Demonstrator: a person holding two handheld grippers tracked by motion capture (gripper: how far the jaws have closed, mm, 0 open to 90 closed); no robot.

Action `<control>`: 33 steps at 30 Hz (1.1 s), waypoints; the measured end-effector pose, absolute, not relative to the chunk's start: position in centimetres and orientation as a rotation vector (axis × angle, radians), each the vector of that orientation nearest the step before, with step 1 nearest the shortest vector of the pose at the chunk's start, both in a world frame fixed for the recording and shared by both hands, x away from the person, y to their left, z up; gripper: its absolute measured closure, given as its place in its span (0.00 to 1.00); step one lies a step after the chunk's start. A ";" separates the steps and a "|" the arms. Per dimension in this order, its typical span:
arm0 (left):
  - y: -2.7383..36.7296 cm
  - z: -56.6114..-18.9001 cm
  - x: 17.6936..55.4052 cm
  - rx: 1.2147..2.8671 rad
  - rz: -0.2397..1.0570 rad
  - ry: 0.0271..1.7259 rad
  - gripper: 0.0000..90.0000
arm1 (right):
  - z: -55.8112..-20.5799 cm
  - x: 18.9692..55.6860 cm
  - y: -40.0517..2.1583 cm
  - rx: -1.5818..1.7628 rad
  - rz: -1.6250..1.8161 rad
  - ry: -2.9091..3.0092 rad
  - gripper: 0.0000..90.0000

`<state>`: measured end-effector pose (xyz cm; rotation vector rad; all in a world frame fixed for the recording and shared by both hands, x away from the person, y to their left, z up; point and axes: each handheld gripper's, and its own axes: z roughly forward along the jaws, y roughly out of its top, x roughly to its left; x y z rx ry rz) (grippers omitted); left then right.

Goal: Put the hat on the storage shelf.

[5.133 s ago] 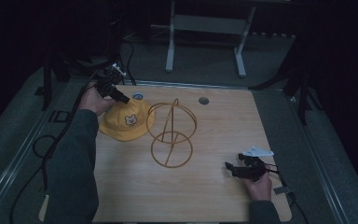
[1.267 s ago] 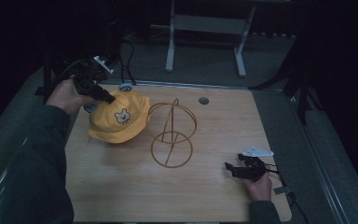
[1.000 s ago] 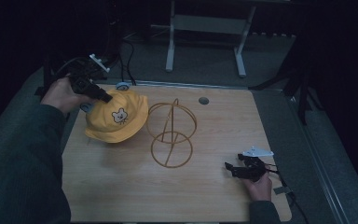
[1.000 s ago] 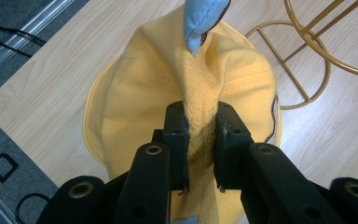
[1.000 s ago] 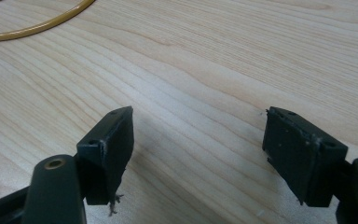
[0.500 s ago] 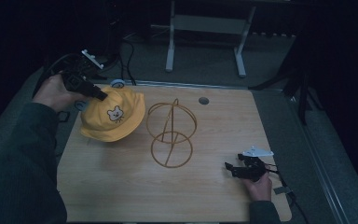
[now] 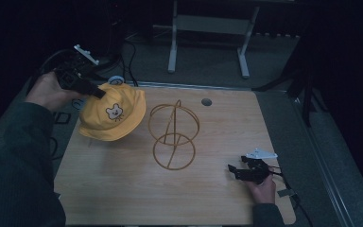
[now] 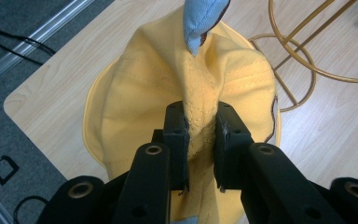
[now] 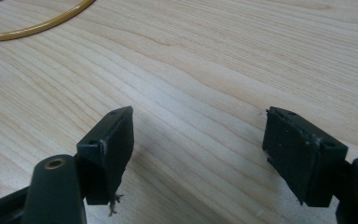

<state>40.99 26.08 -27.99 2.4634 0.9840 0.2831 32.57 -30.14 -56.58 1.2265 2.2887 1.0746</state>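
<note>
A yellow bucket hat [image 7: 112,115] with a bear patch hangs off the table at its far left, pinched at the crown by my left gripper [image 7: 97,93]. In the left gripper view the jaws of this gripper [image 8: 200,119] squeeze a fold of the hat [image 8: 135,107], and a blue tip [image 8: 200,18] of the hat dangles beyond. A gold wire stand [image 7: 173,134] of rings sits mid-table, to the right of the hat. My right gripper [image 7: 234,171] rests low at the front right, jaws wide apart over bare wood; the same gripper [image 9: 198,144] holds nothing.
The wooden table [image 7: 123,189] has a round grommet [image 7: 206,101] at the far edge. Cables lie on the floor [image 7: 137,52] beyond the table, near a white frame's legs [image 7: 172,42]. A grey rail [image 7: 321,156] runs along the right side.
My left hand has lifted the hat up and toward the far left corner, off the tabletop. The right gripper has stayed still.
</note>
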 end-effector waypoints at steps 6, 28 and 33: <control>26.2 -27.3 40.7 2.455 0.289 0.963 0.86 | -56.6 32.6 -30.1 1.226 1.075 2.288 0.27; 25.8 -25.7 39.8 2.439 0.278 0.901 0.86 | -56.6 32.6 -30.1 1.226 1.074 2.289 0.27; 25.7 -25.3 39.7 2.433 0.284 0.886 0.86 | -56.6 32.6 -30.1 1.225 1.074 2.288 0.27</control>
